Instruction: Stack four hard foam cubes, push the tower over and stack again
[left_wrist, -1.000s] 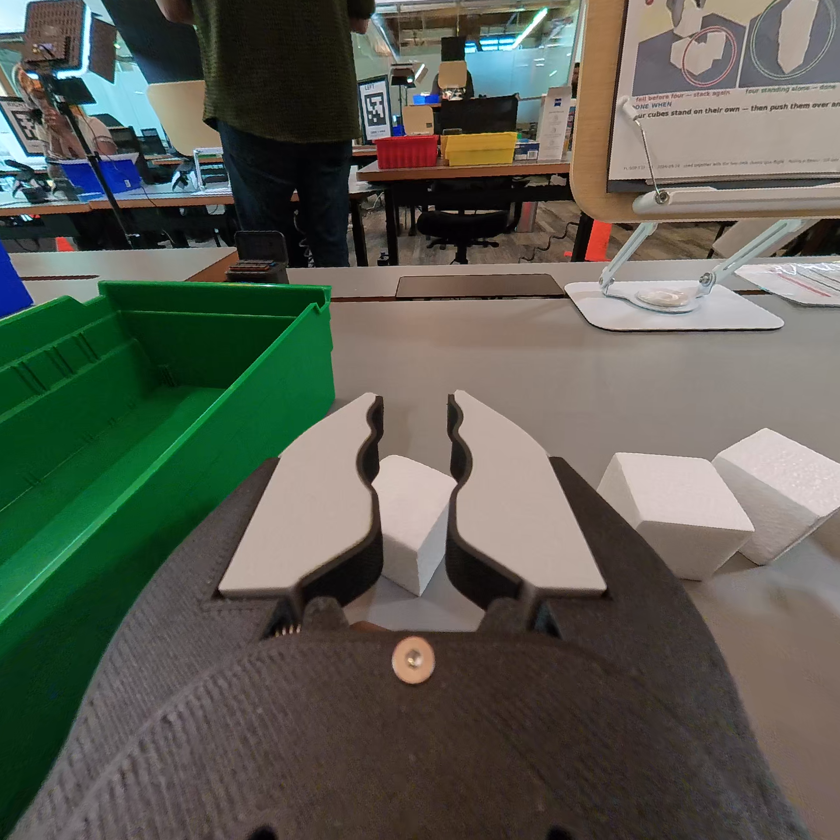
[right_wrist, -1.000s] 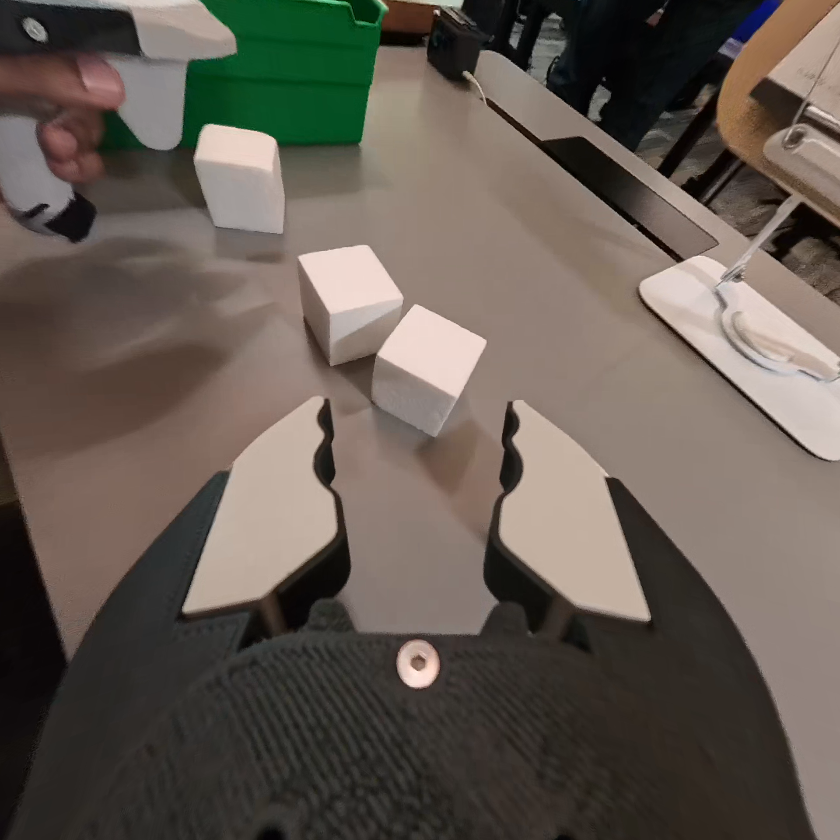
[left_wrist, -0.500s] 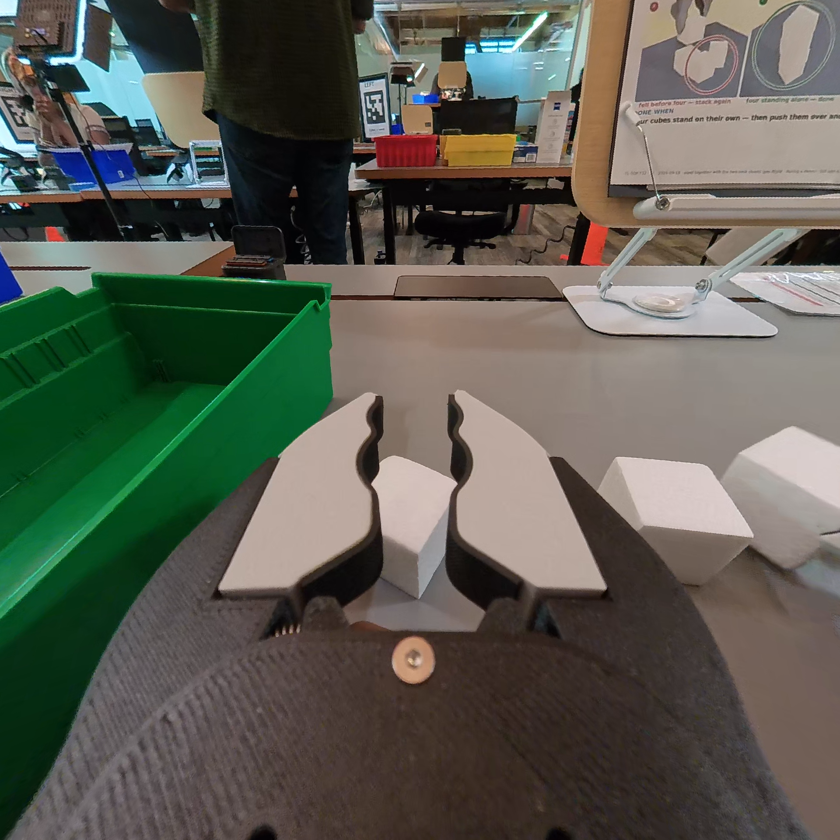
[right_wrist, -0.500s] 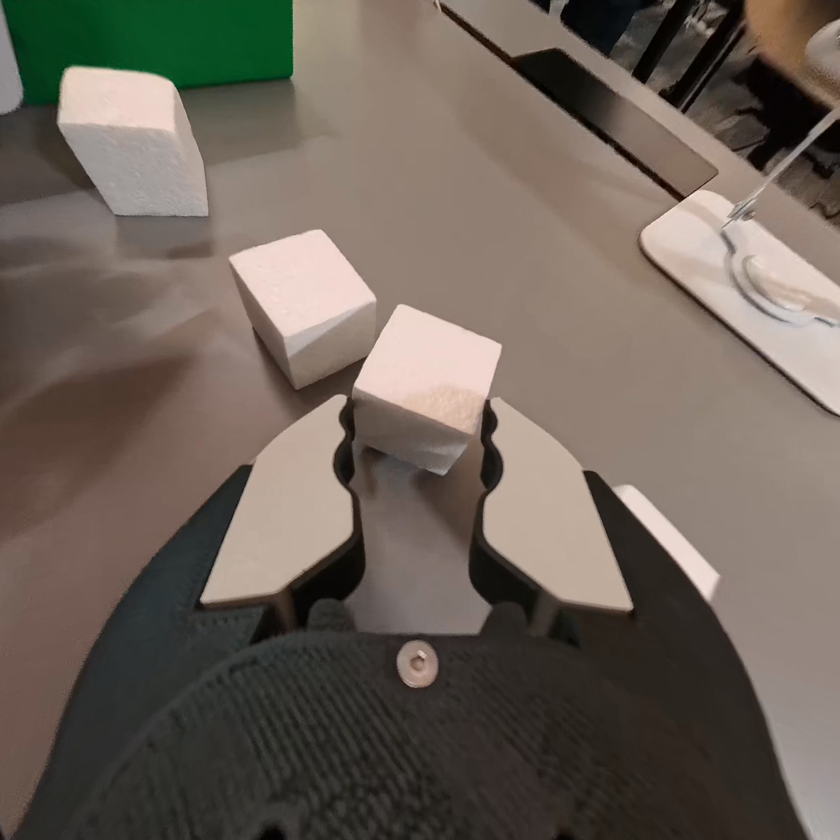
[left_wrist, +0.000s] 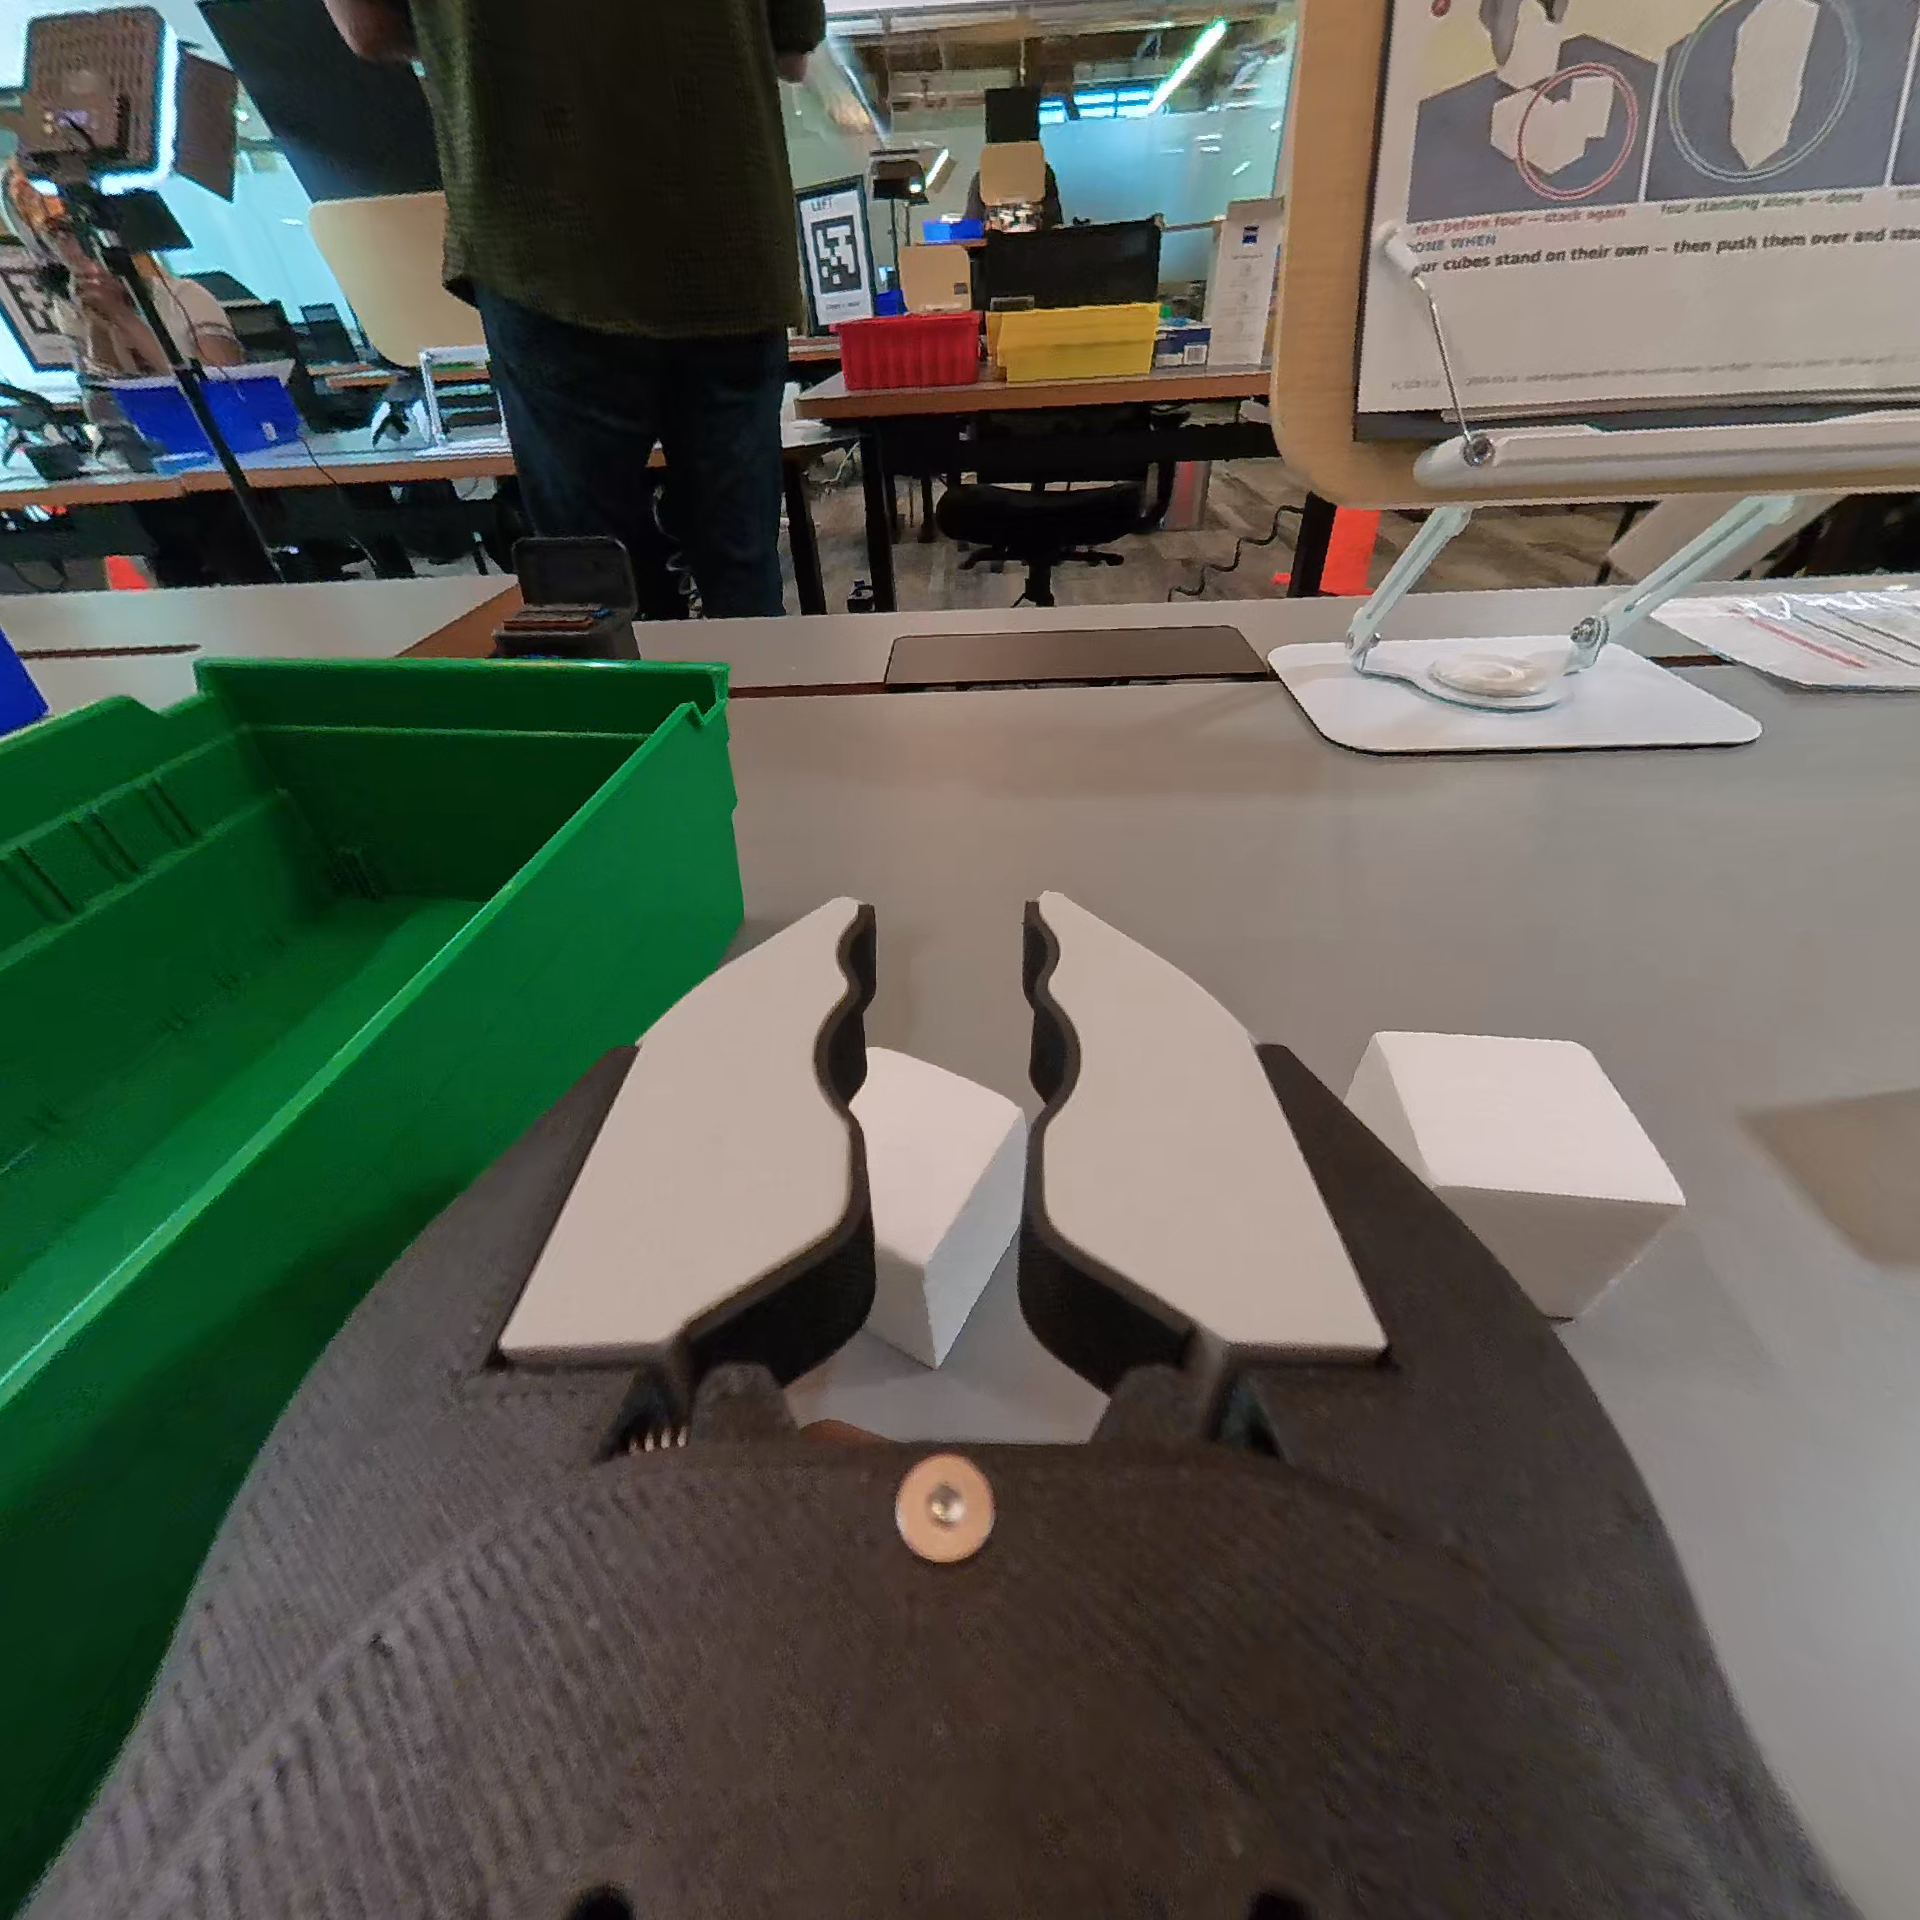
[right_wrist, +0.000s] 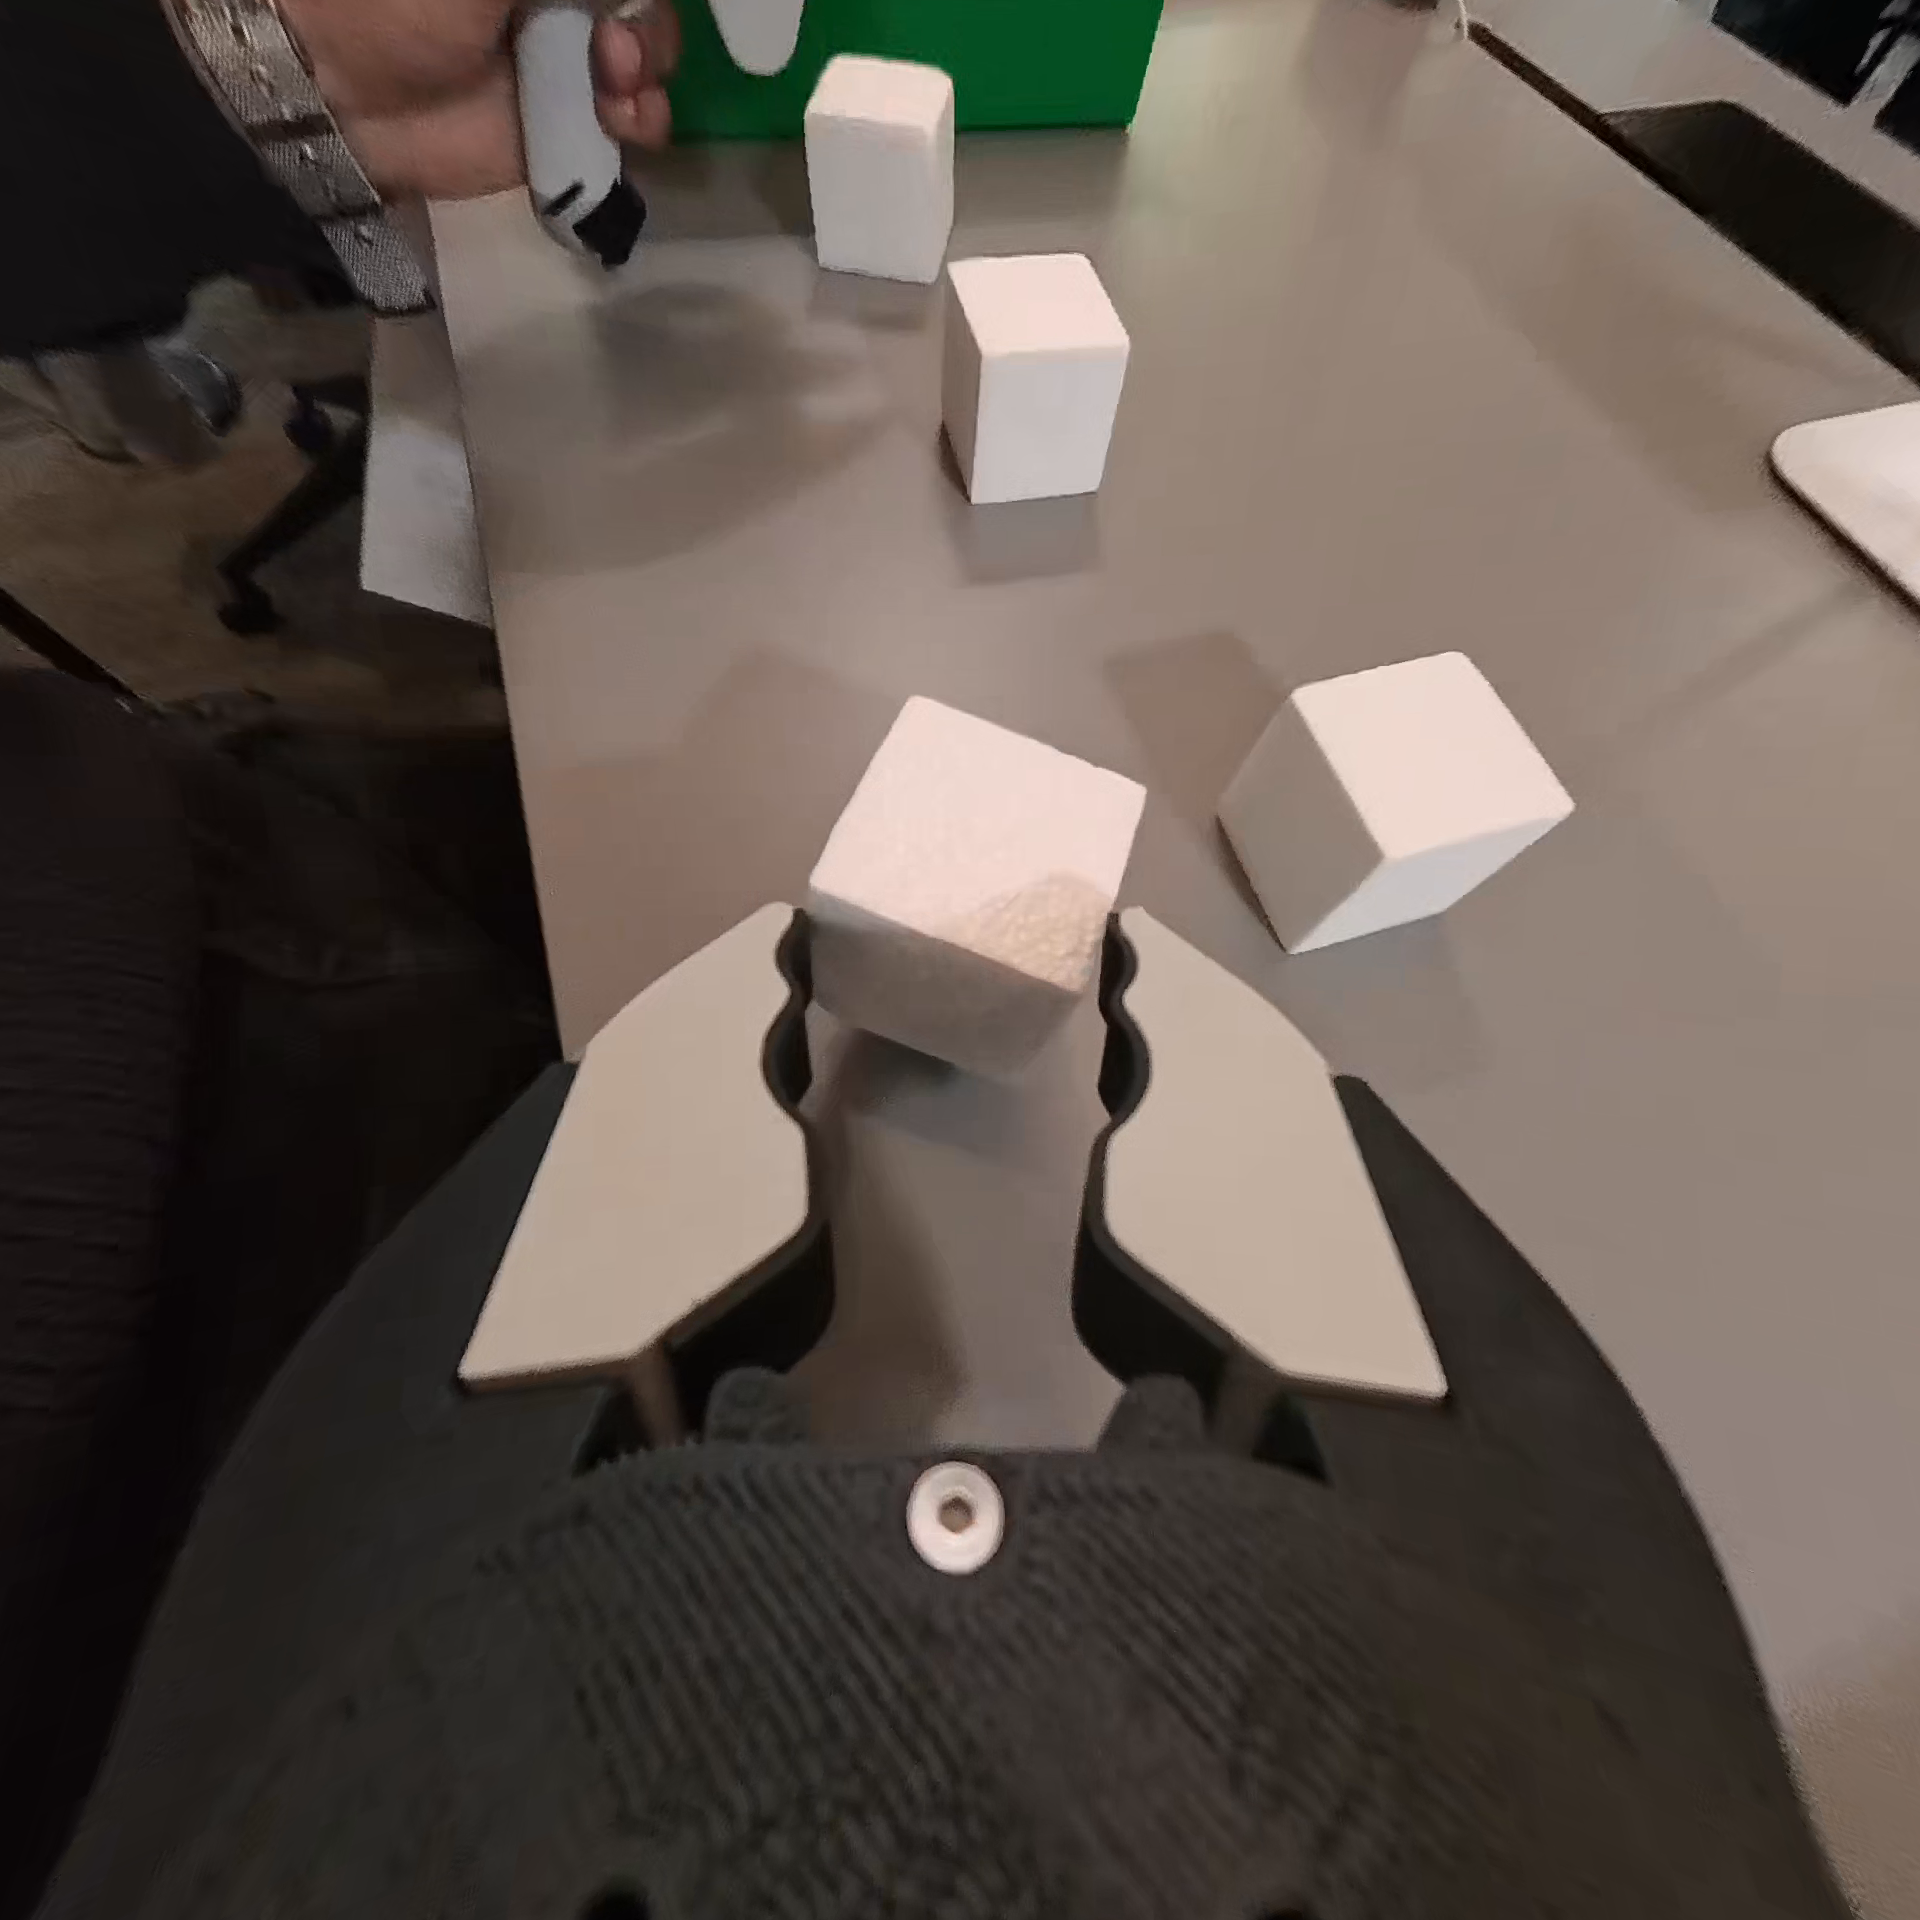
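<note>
Right gripper (right_wrist: 954, 951) clamps a tilted cube (right_wrist: 971, 894) at jaw tips only; may slip. Left gripper (left_wrist: 948, 940) jaws apparently straddle another cube (left_wrist: 940, 1195), contact unclear.

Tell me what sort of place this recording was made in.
Probably an open-plan lab or office workspace: rows of desks with an office chair, red and yellow storage bins on a far desk, and a light panel on a stand.

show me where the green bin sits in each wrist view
Left wrist view: the green bin fills the left side.
Right wrist view: only a strip of it shows at the top edge, behind the farthest foam cube.
Shared landmark: the white stand base, at the right edge in the right wrist view.
</note>
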